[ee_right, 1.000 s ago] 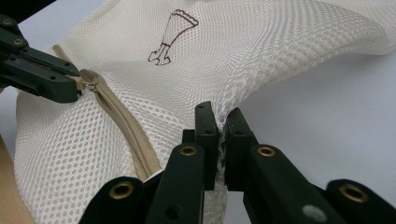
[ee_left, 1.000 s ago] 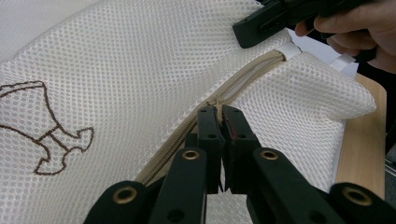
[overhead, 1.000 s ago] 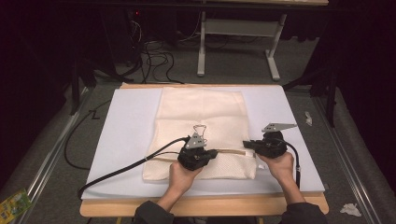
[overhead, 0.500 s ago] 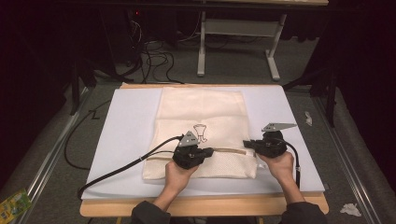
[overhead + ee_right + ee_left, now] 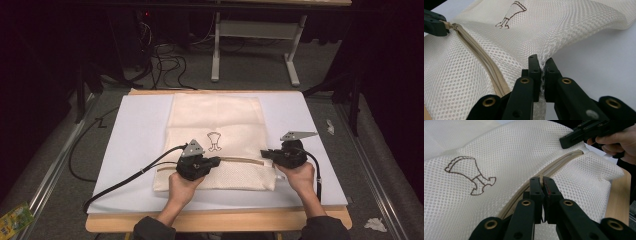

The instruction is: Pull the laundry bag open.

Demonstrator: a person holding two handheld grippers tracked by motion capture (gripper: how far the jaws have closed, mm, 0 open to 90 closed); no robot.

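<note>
Left gripper [image 5: 542, 180] pinches the zipper [image 5: 554, 168] on the mesh bag [image 5: 215, 120], right gripper [image 5: 542, 62] clamps the bag's edge, white mat [image 5: 135, 135] underneath, cables [image 5: 165, 62] behind table.

Both grippers [image 5: 216, 162] are black, with brass-coloured rivets, grey three-cornered top plates [image 5: 194, 148] and trailing black cables [image 5: 130, 175].

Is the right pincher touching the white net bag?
Touching. In the right gripper view, the right gripper has its two black jaws shut on the edge of the mesh bag, with the netting squeezed between them.
</note>
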